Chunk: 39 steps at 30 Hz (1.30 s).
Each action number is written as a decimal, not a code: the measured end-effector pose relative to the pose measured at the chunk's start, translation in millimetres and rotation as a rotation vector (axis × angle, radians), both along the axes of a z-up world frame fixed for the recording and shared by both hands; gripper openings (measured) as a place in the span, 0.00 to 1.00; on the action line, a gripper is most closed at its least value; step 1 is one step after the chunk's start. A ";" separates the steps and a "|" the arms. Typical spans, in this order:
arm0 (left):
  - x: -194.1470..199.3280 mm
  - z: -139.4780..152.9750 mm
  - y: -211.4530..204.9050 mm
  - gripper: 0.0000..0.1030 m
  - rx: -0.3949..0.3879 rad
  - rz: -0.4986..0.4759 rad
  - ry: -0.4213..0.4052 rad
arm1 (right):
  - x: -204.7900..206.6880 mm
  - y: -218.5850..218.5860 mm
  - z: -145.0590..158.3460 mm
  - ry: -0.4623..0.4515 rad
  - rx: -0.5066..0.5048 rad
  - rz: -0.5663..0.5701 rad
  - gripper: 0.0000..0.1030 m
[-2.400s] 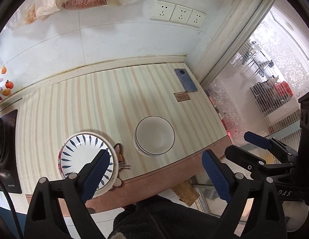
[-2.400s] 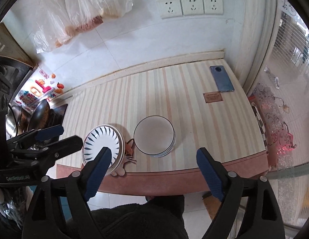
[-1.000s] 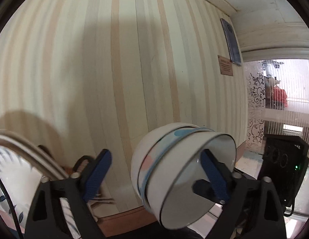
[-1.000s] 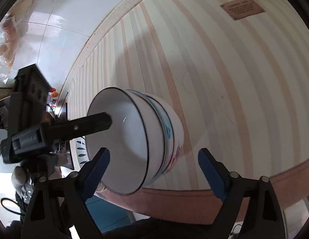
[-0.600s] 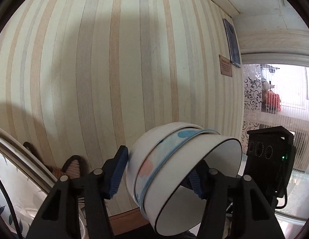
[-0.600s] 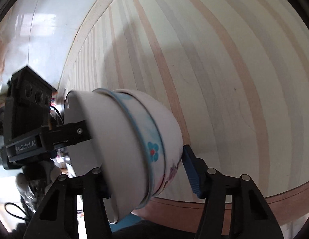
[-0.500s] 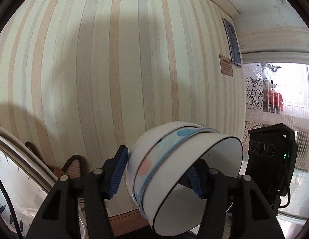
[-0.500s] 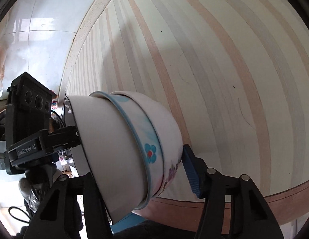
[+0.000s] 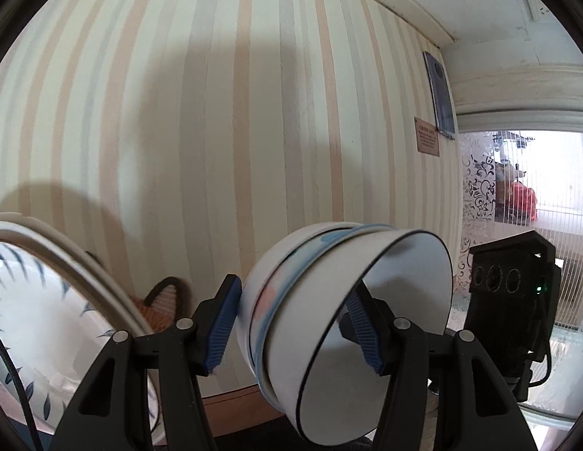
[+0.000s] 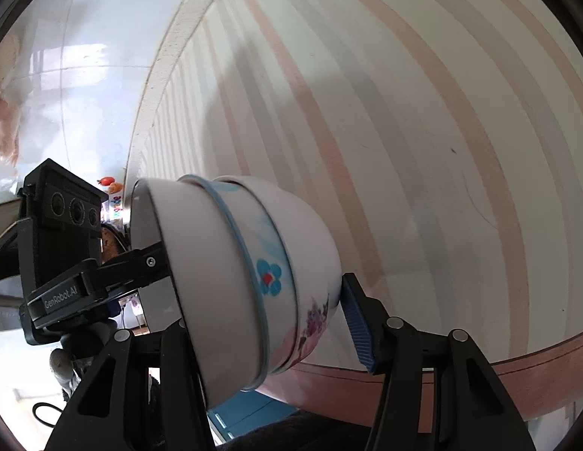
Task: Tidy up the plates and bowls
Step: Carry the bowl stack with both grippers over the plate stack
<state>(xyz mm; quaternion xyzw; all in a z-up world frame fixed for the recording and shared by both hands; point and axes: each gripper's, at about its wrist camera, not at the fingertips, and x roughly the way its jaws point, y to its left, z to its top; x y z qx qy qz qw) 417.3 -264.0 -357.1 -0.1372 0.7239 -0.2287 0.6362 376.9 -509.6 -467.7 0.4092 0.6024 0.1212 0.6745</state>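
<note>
A stack of nested white bowls (image 9: 351, 323) with blue and floral patterns is clamped from both sides. My left gripper (image 9: 295, 323) is shut on it, one blue pad on the outer wall, the other inside the rim. My right gripper (image 10: 268, 323) is shut on the same stack of bowls (image 10: 246, 285) from the opposite side, and only its right pad (image 10: 357, 319) shows. The stack is tilted on its side just above the striped table (image 9: 216, 131). A stack of plates (image 9: 47, 300), the top one white with a blue leaf pattern, lies at the left in the left wrist view.
A phone (image 9: 439, 94) and a small brown card (image 9: 428, 141) lie at the far right corner of the table. An orange trivet (image 9: 159, 308) peeks out beside the plates. The table's brown front edge (image 10: 517, 368) runs close below. A tiled wall (image 10: 84, 75) stands behind.
Both grippers came down from above the table, closed on the bowl stack from opposite sides and lifted it tilted. In the last half second the stack has barely shifted.
</note>
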 end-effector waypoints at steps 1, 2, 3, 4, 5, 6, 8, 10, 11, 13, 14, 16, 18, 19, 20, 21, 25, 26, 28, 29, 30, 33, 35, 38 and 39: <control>0.9 2.8 4.0 0.52 -0.002 0.011 -0.004 | 0.9 2.9 4.3 -0.012 -0.003 0.008 0.55; 1.9 5.1 7.9 0.52 -0.002 0.019 -0.009 | 2.5 6.4 6.4 -0.022 -0.010 0.017 0.55; 2.7 6.9 10.5 0.52 -0.002 0.023 -0.011 | 5.6 9.2 7.7 -0.030 -0.014 0.020 0.55; 3.9 10.2 15.8 0.52 -0.008 0.037 -0.012 | 10.0 12.9 11.4 -0.038 -0.011 0.026 0.55; 4.3 12.5 18.3 0.52 -0.009 0.045 -0.016 | 12.0 15.1 13.4 -0.042 -0.011 0.033 0.55; 4.8 16.0 22.8 0.52 -0.008 0.053 -0.023 | 18.8 20.1 14.3 -0.046 -0.012 0.037 0.55; 5.6 23.1 34.3 0.52 -0.007 0.075 -0.038 | 26.7 31.5 21.7 -0.061 -0.017 0.063 0.55; 5.9 29.2 47.8 0.52 -0.006 0.103 -0.047 | 33.1 42.4 26.2 -0.069 -0.016 0.081 0.55; 5.5 31.7 54.4 0.52 -0.005 0.117 -0.051 | 42.3 53.6 27.0 -0.074 -0.014 0.093 0.55; 4.5 36.2 67.9 0.52 -0.004 0.143 -0.057 | 49.5 70.1 30.8 -0.083 -0.009 0.123 0.55; 3.6 39.2 77.1 0.52 -0.002 0.160 -0.064 | 50.6 75.7 31.7 -0.086 -0.006 0.135 0.55; 1.4 43.6 95.9 0.52 0.002 0.195 -0.069 | 51.7 88.8 37.4 -0.095 -0.003 0.163 0.55; -1.7 46.3 112.2 0.52 0.005 0.222 -0.073 | 56.8 106.5 41.2 -0.101 0.003 0.193 0.55; -3.5 48.0 119.5 0.52 0.007 0.236 -0.074 | 60.3 116.9 43.4 -0.104 0.005 0.214 0.55; -6.0 49.0 128.2 0.52 0.010 0.254 -0.077 | 58.1 122.2 47.5 -0.108 0.006 0.229 0.55; -9.0 49.5 137.3 0.52 0.011 0.273 -0.077 | 61.3 133.7 48.8 -0.111 0.007 0.249 0.55; -17.2 46.9 166.9 0.52 0.024 0.332 -0.073 | 70.2 167.2 49.6 -0.113 0.015 0.312 0.55; -21.1 45.3 174.5 0.52 0.028 0.350 -0.072 | 73.9 178.8 48.0 -0.111 0.018 0.332 0.55; -24.6 41.2 185.8 0.52 0.035 0.371 -0.067 | 71.4 190.2 46.0 -0.110 0.018 0.363 0.55; -26.9 37.3 192.7 0.52 0.037 0.386 -0.061 | 73.0 200.4 43.3 -0.109 0.018 0.380 0.55; -27.9 34.6 196.4 0.52 0.038 0.395 -0.057 | 70.9 203.2 42.7 -0.108 0.018 0.391 0.55; -32.4 25.3 211.6 0.52 0.042 0.420 -0.044 | 72.1 221.4 32.9 -0.100 0.017 0.426 0.55; -35.7 19.6 218.6 0.52 0.048 0.428 -0.038 | 71.9 230.3 25.9 -0.092 0.014 0.438 0.55; -38.8 14.6 224.5 0.52 0.054 0.426 -0.035 | 72.4 244.9 17.8 -0.089 0.003 0.453 0.55; -39.4 13.5 225.1 0.52 0.052 0.428 -0.033 | 72.7 246.4 15.7 -0.087 0.003 0.454 0.55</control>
